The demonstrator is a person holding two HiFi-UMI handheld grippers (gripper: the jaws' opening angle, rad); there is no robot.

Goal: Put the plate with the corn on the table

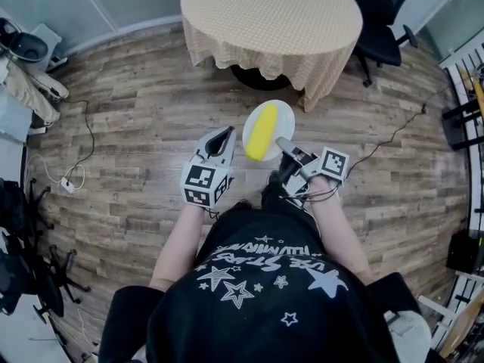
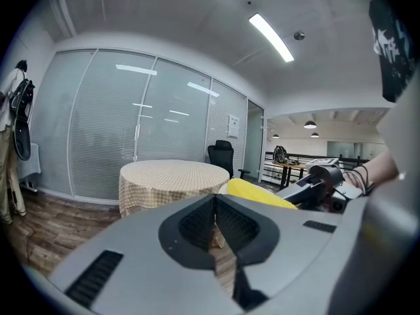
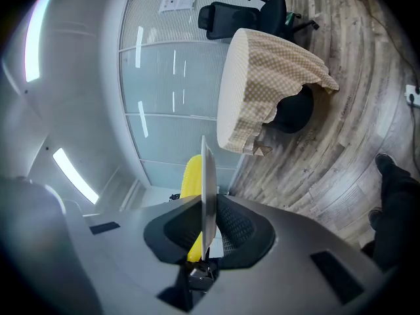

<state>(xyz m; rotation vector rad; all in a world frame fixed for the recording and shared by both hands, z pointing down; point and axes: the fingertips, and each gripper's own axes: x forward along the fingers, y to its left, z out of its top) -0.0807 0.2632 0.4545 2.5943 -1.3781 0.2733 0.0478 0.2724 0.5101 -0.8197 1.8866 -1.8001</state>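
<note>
A white plate [image 1: 283, 116] carries a yellow corn cob [image 1: 262, 131] and hangs in the air above the wooden floor. My right gripper [image 1: 284, 145] is shut on the plate's near rim. In the right gripper view the plate [image 3: 204, 176] shows edge-on between the jaws of that gripper [image 3: 205, 236], with the corn [image 3: 191, 176] on its left face. My left gripper [image 1: 222, 139] is shut and holds nothing, just left of the plate. Ahead stands the round table [image 1: 272, 13] under a checked cloth. The left gripper view shows its gripper [image 2: 214, 223], the corn [image 2: 257, 193] and the table [image 2: 172, 176].
A black office chair [image 1: 383, 12] stands right of the table. Cables and a socket strip [image 1: 69, 184] lie on the floor at the left, near more chairs. Shelving [image 1: 469, 97] lines the right side. Glass partition walls [image 2: 131, 130] stand behind the table.
</note>
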